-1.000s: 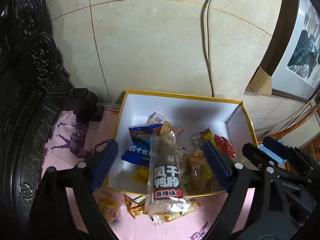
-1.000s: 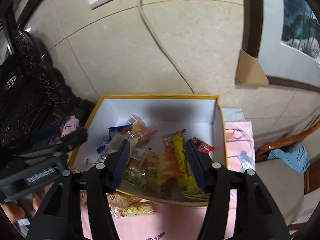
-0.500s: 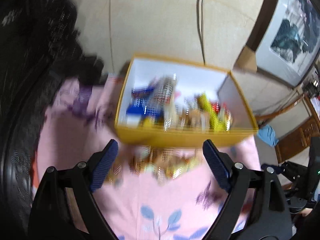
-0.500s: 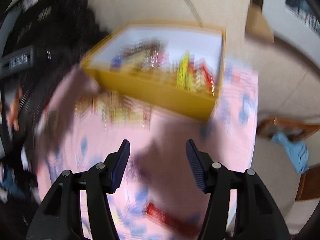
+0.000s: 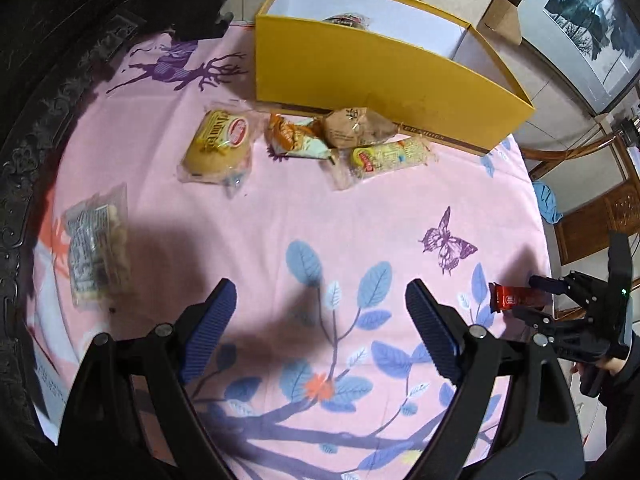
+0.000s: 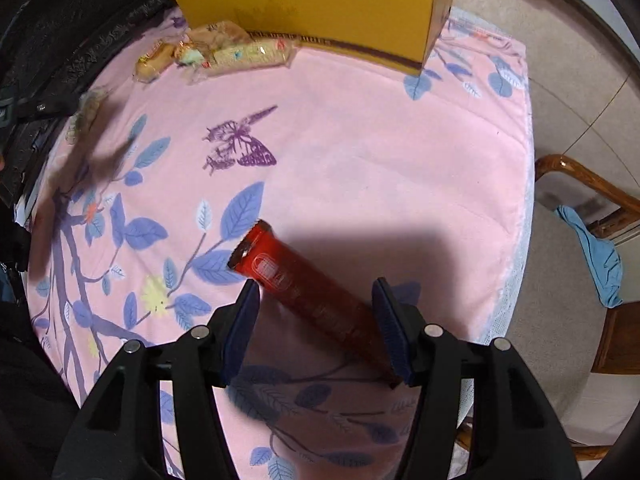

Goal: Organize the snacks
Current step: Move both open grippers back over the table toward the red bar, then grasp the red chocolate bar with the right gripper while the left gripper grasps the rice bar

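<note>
A yellow box with snacks inside stands at the far side of the pink cloth; it also shows in the right wrist view. Several loose snack packets lie in front of it: a yellow cake, an orange packet, a brown packet, a yellow bar and a clear pack at the left. My left gripper is open and empty above the cloth. My right gripper is open around a long red snack stick lying on the cloth; that stick shows in the left wrist view.
Dark carved furniture borders the table on the left. A wooden chair with a blue cloth stands past the right table edge. A framed picture leans on the wall behind the box.
Both grippers have pulled back from over the box to low above the cloth. The right gripper now straddles the red stick.
</note>
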